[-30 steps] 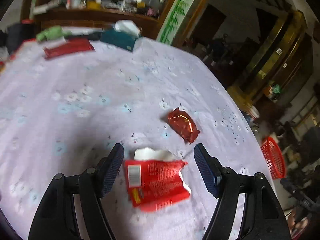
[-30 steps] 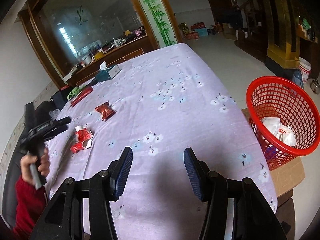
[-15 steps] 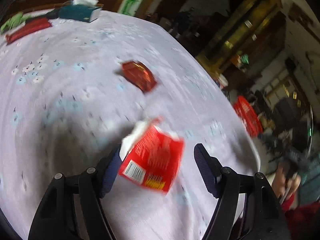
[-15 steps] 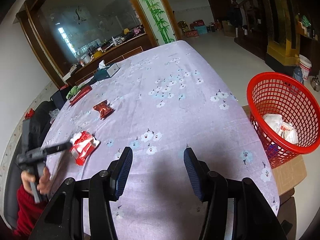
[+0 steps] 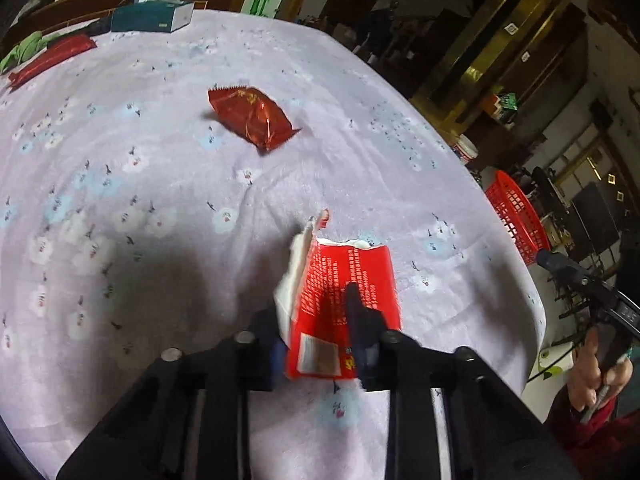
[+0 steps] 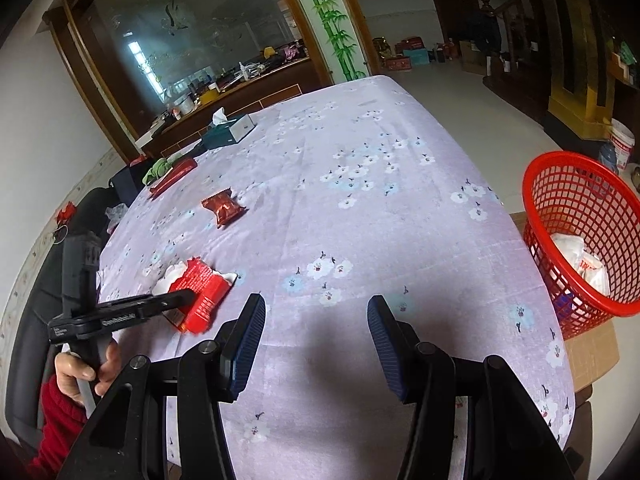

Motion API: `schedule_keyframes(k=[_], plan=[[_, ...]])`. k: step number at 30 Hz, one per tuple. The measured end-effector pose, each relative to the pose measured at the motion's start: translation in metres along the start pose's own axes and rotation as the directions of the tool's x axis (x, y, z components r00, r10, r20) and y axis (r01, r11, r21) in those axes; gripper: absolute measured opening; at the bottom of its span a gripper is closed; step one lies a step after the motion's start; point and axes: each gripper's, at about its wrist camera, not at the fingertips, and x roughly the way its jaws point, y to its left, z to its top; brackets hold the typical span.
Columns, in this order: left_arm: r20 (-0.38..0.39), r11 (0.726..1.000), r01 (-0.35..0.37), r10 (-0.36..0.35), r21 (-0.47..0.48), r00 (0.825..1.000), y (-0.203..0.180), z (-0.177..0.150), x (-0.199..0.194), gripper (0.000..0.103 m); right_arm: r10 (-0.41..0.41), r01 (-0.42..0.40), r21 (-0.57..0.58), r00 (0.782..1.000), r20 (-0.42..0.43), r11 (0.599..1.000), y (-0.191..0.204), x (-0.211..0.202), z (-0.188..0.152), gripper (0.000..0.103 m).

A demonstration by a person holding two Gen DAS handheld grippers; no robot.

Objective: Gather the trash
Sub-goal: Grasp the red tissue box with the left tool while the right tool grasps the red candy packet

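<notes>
Carry step: my left gripper (image 5: 320,328) clamps the torn red wrapper (image 5: 344,300); my right gripper (image 6: 316,336) idles, spread. Next I carry to the red basket (image 6: 580,240) beyond the table edge.

On the table (image 6: 400,208), the torn wrapper (image 6: 200,296) lies near the left edge toward the near corner, between the closed fingers of the left gripper (image 5: 320,320). The sealed snack packet (image 6: 222,207) lies farther in from it. The tissue box (image 6: 230,129), a long packet (image 6: 174,175) and a cloth (image 6: 157,168) sit along the far left corner. The basket (image 6: 580,236) stands off the right edge on a carton (image 6: 592,344), holding crumpled wrappers (image 6: 580,264); the right gripper (image 6: 316,332) hangs spread over the near edge.
</notes>
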Motion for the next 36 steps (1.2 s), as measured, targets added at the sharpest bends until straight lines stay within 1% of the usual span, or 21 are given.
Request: schedule_keyframes(k=[1, 4, 5, 8, 10, 11, 12, 15, 18, 19, 21, 23, 26, 28, 30, 32, 33, 34, 35, 36], plan=[[0.008, 1.0, -0.024, 0.024, -0.004, 1.0, -0.001, 0.0, 0.001, 0.008, 0.0, 0.0, -0.002, 1.0, -0.002, 1.0, 0.002, 0.002, 0.002, 0.057], [0.036, 0.999, -0.053, 0.053, 0.005, 0.998, -0.008, -0.004, -0.003, 0.006, 0.016, -0.016, -0.021, 1.0, -0.011, 1.0, 0.013, 0.007, 0.01, 0.057], [0.051, 0.998, -0.066, 0.066, 0.011, 0.997, -0.011, -0.005, -0.008, 0.006, 0.017, -0.018, -0.043, 1.0, -0.014, 0.999, 0.02, 0.011, 0.016, 0.057], [0.117, 0.995, -0.099, 0.098, 0.0, 0.988, -0.012, -0.012, -0.027, 0.004, 0.023, -0.025, -0.098, 0.999, -0.026, 0.995, 0.041, 0.022, 0.031, 0.057], [0.171, 0.992, -0.126, 0.127, -0.016, 0.977, -0.011, -0.017, -0.045, 0.004, 0.033, -0.039, -0.13, 0.998, -0.049, 0.991, 0.055, 0.035, 0.041, 0.057], [0.203, 0.989, -0.143, 0.145, -0.027, 0.968, -0.009, -0.021, -0.055, 0.004, 0.037, -0.045, -0.144, 0.997, -0.06, 0.989, 0.062, 0.042, 0.045, 0.057], [0.223, 0.988, -0.152, 0.156, -0.035, 0.962, -0.007, -0.023, -0.061, 0.004, 0.04, -0.052, -0.16, 0.996, -0.078, 0.986, 0.072, 0.055, 0.052, 0.057], [0.289, 0.976, -0.205, 0.217, -0.071, 0.933, 0.003, -0.031, -0.082, 0.004, 0.023, -0.046, -0.213, 0.993, -0.112, 0.976, 0.095, 0.088, 0.066, 0.057], [0.325, 0.97, -0.22, 0.243, -0.106, 0.914, 0.014, -0.036, -0.097, 0.004, 0.01, -0.044, -0.239, 0.99, -0.142, 0.97, 0.114, 0.127, 0.08, 0.057], [0.34, 0.966, -0.231, 0.257, -0.117, 0.905, 0.018, -0.037, -0.102, 0.004, 0.004, -0.04, -0.245, 0.989, -0.147, 0.969, 0.117, 0.134, 0.082, 0.057], [0.355, 0.96, -0.249, 0.278, -0.126, 0.893, 0.023, -0.039, -0.108, 0.004, -0.018, -0.021, -0.261, 0.99, -0.143, 0.965, 0.125, 0.155, 0.09, 0.057], [0.364, 0.957, -0.26, 0.291, -0.131, 0.885, 0.027, -0.04, -0.11, 0.004, -0.015, -0.032, -0.29, 0.987, -0.16, 0.956, 0.135, 0.176, 0.096, 0.057], [0.363, 0.956, -0.26, 0.293, -0.138, 0.885, 0.034, -0.04, -0.11, 0.004, -0.026, -0.031, -0.302, 0.983, -0.181, 0.953, 0.142, 0.203, 0.104, 0.057], [0.363, 0.955, -0.259, 0.294, -0.143, 0.884, 0.036, -0.039, -0.109, 0.004, -0.019, -0.051, -0.322, 0.978, -0.21, 0.945, 0.148, 0.221, 0.107, 0.057], [0.364, 0.956, -0.255, 0.291, -0.145, 0.885, 0.038, -0.037, -0.109, 0.004, -0.04, -0.04, -0.345, 0.975, -0.219, 0.938, 0.152, 0.231, 0.107, 0.057], [0.364, 0.956, -0.256, 0.292, -0.146, 0.884, 0.039, -0.036, -0.109, 0.004, -0.049, -0.04, -0.361, 0.971, -0.233, 0.932, 0.156, 0.239, 0.104, 0.049], [0.365, 0.954, -0.26, 0.296, -0.147, 0.883, 0.039, -0.035, -0.108, 0.004, -0.061, -0.031, -0.371, 0.97, -0.234, 0.928, 0.157, 0.241, 0.101, 0.037], [0.365, 0.953, -0.264, 0.301, -0.148, 0.881, 0.039, -0.035, -0.107, 0.004, -0.072, -0.022, -0.381, 0.97, -0.233, 0.924, 0.158, 0.242, 0.098, 0.037], [0.366, 0.952, -0.267, 0.304, -0.148, 0.88, 0.038, -0.035, -0.107, 0.004, -0.072, -0.017, -0.384, 0.974, -0.216, 0.923, 0.158, 0.239, 0.096, 0.036], [0.367, 0.951, -0.271, 0.307, -0.147, 0.878, 0.037, -0.035, -0.107, 0.004, -0.074, -0.012, -0.38, 0.974, -0.212, 0.925, 0.157, 0.235, 0.093, 0.034]])
